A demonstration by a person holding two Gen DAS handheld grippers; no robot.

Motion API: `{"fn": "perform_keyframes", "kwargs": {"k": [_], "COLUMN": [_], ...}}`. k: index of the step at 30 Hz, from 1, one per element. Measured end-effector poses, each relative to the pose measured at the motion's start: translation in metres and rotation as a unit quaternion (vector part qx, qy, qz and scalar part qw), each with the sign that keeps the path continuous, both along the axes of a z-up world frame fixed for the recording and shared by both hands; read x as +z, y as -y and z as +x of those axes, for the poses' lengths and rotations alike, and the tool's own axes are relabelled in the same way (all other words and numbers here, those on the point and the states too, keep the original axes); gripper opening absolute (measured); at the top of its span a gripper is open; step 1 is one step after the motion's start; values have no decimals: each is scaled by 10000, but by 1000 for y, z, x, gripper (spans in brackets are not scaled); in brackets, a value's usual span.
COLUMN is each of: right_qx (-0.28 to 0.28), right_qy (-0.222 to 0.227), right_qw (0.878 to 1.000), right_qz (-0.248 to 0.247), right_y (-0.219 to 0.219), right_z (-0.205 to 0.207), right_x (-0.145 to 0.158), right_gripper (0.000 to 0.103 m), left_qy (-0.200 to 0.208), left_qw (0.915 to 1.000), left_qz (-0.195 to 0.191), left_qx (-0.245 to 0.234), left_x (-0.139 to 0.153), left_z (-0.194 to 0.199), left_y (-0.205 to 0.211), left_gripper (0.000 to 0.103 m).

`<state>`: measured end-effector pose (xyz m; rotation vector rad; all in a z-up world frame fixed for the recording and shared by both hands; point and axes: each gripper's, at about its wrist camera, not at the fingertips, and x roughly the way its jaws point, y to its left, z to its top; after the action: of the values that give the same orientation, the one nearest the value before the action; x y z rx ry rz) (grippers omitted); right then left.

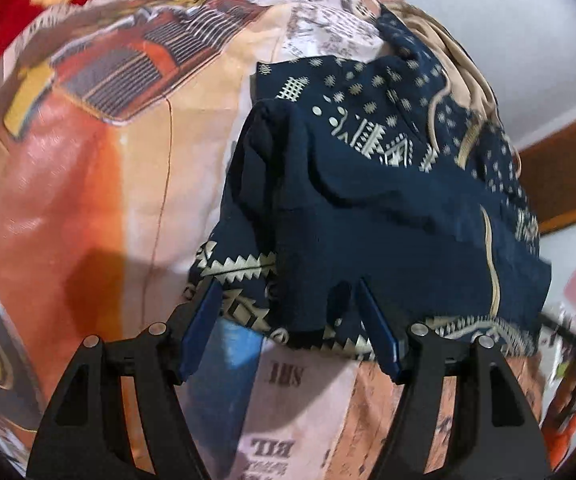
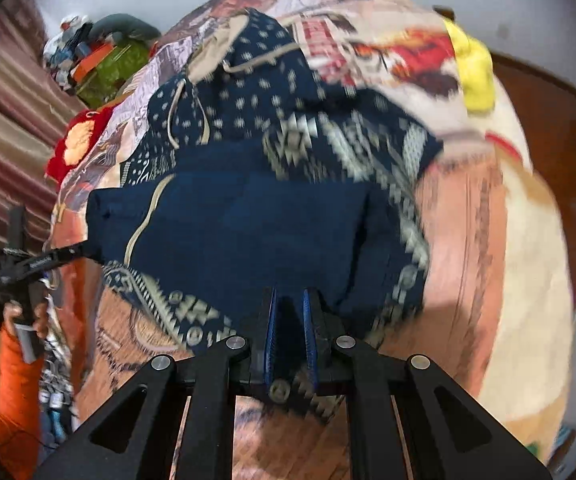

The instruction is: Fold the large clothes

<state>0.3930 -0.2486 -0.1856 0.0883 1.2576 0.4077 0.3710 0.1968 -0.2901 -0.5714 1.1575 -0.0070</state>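
Black linkage arms and blue-padded fingers fill the near edge of both wrist views. On the left gripper (image 1: 288, 316) the jaws are seen spread wide, the hem of the navy-blue garment with cream geometric print (image 1: 388, 184) draped between and over the pads; whether any cloth is pinched cannot be told, and nothing is clamped as far as is shown. On the right gripper (image 2: 290, 336) the pads are drawn close together, a fold of the same navy-blue garment (image 2: 256, 216) caught between them.

Garment position: directly ahead of both grippers, bunched on the bed's printed patchwork bedspread in peach, orange and grey (image 1: 100, 184). A plain inner face is turned up nearest the fingers; the printed face and a beige drawstring show farther ahead. In the right wrist view the left tool is noted far to the left, its tip at the garment's left edge.

Surroundings: a red cloth item with a pale motif (image 2: 74, 142) lies ahead and left of the right gripper, a yellow soft item (image 2: 474, 72) ahead and right, near the bed's far edge.

Progress, as judged: one section appears doubled over, so a first fold seems under way. The cloth is rumpled and uneven, edges not aligned. Flattening, further folds and squaring are judged outstanding.
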Motion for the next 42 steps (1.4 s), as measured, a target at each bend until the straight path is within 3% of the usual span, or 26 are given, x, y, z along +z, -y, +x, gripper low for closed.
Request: {"fn": "perform_keyframes", "kwargs": {"k": [1,5,7,10,14,20,27,32,35,37,38,42], "right_qx": [-18,-166,-196,-95,248,136,-229,-265,-158,38,183,817], "right_qy": [-78,-164,-154,-175,367,1038,1226,771,448,255,165,-73], "right_qw": [10000,9992,9973,9946,9942,9900,9884,9935,9967,9986,9990,9965], "right_qz": [55,333,696,1016,983,946,867,795,653,452,380,191], "right_y": [0,-2,-2,-10,-26,-38,-7,20,24,19,15,-12], "right_z": [-3,-5,-2,2,5,36,37,18,1,-9,-14,-23], "right_x": [-5,-15,-16,-18,3,36,56,47,32,20,13,-9], "right_gripper": [9,9,8,8,8,8,8,8,8,8,8,8], "left_qy": [-10,-93,-29,276,763,1020,700,134,10,49,72,439], "left_qw": [10000,9997,9983,9938,9912,9921,9965,9970,9962,9942,9924,9857], "left_qz": [-44,194,477,923,899,618,465,758,865,1068,1210,1498], "left_qx": [42,-130,-339,-558,-596,-385,5,121,85,-72,-201,-632], "left_x": [-1,-3,3,26,66,91,59,17,11,19,26,59], "left_z": [2,13,13,11,21,65,120,150,148,142,137,106], "left_y": [0,12,22,35,35,24,10,12,18,24,27,37], "left_gripper": [66,16,7,4,4,4,4,4,4,10,18,65]}}
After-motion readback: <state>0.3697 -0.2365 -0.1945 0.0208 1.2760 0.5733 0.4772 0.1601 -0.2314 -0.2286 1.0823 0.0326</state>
